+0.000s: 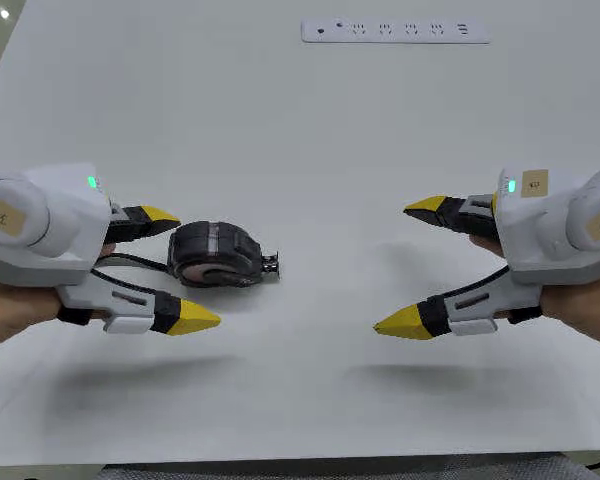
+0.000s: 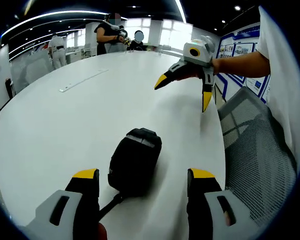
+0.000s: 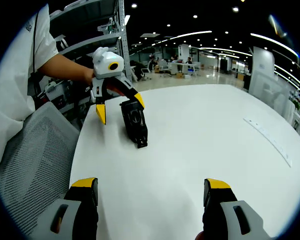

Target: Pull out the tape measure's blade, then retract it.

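- Head view: black tape measure (image 1: 215, 255) lying on the white tabletop (image 1: 310, 130) toward 9 o'clock, between the spread jaws of the left tool (image 1: 197, 267); released, nothing clasped.
- Same view: blade tab (image 1: 271, 265) sitting at the case mouth, pointing to 3 o'clock; thin black cord (image 1: 130, 262) trailing from the case toward 9 o'clock.
- Right tool (image 1: 392, 268) at 3 o'clock, well apart from the tape measure, jaws wide and released, hovering over bare tabletop.
- White power strip (image 1: 395, 31) at 12 to 1 o'clock, near the far edge.
- Left gripper view: case seen end-on just ahead of the jaw tips, with a gap on either side, plain here but hard to judge from above.
- Right gripper view: tab end of the case facing the camera at 11 o'clock, plus a grey mesh chair (image 3: 35, 150) at 8 o'clock beside the tabletop.
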The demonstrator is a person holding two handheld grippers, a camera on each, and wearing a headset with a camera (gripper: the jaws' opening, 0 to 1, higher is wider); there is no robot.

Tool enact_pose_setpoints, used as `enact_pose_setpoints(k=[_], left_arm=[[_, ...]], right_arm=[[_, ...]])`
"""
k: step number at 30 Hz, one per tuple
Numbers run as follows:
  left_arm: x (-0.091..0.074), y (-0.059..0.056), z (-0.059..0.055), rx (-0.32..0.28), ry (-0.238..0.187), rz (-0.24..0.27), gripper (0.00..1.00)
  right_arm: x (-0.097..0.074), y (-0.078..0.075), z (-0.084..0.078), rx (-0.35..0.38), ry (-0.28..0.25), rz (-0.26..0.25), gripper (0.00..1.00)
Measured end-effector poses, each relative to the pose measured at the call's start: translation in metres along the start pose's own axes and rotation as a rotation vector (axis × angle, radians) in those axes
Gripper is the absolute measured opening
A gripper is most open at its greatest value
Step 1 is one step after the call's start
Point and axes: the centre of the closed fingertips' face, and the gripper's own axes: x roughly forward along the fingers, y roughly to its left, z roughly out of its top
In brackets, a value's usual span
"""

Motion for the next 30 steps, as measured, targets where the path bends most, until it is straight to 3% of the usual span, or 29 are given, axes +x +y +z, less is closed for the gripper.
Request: enact_pose_setpoints(k=[5, 11, 18, 30], left_arm=[[0.005, 0.007, -0.004, 0.032, 0.04, -0.007, 0.61], [0.008, 0.01, -0.007, 0.054, 0.057, -0.023, 0.45], [0.009, 0.012, -0.008, 0.075, 0.066, -0.025, 0.35], [0.011, 0.013, -0.009, 0.098, 0.073, -0.022, 0.3]], right_arm=[[0.005, -0.001, 0.002, -0.004, -0.001, 0.014, 0.88], [0.01, -0.003, 0.005, -0.011, -0.002, 0.028, 0.87], [0.016, -0.003, 0.007, -0.013, -0.007, 0.04, 0.87], [0.023, 0.0, 0.007, -0.019, -0.008, 0.053, 0.85]])
